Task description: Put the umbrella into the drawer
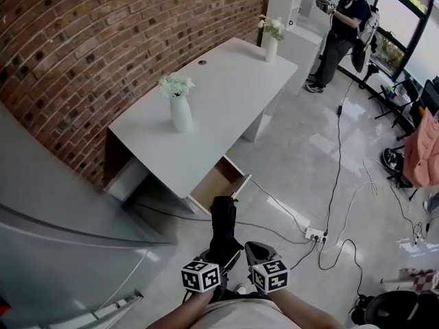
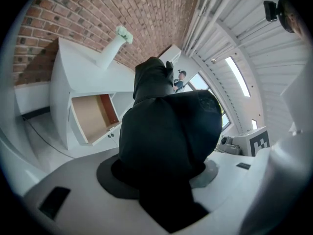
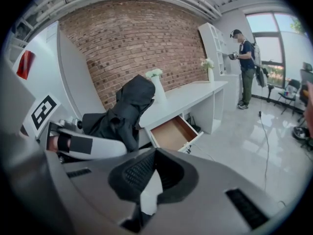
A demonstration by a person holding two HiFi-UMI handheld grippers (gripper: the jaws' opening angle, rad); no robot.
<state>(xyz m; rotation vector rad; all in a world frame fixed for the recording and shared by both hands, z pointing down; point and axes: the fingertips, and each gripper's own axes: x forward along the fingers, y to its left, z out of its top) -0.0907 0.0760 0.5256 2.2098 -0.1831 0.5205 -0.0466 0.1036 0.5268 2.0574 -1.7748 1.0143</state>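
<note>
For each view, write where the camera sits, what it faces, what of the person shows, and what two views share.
Head view: on the head, facing steeply down at the desk and open drawer; forearms, left gripper and right gripper show.
Left gripper view: on the left gripper, facing the drawer; jaws clamp the umbrella.
Right gripper view: on the right gripper, facing the desk; jaws shut.
Shared: the drawer.

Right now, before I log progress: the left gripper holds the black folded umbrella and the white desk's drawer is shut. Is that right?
Not quite: the drawer stands pulled open under the white desk, its wooden inside showing, as the head view shows. The left gripper does hold the black folded umbrella.
</note>
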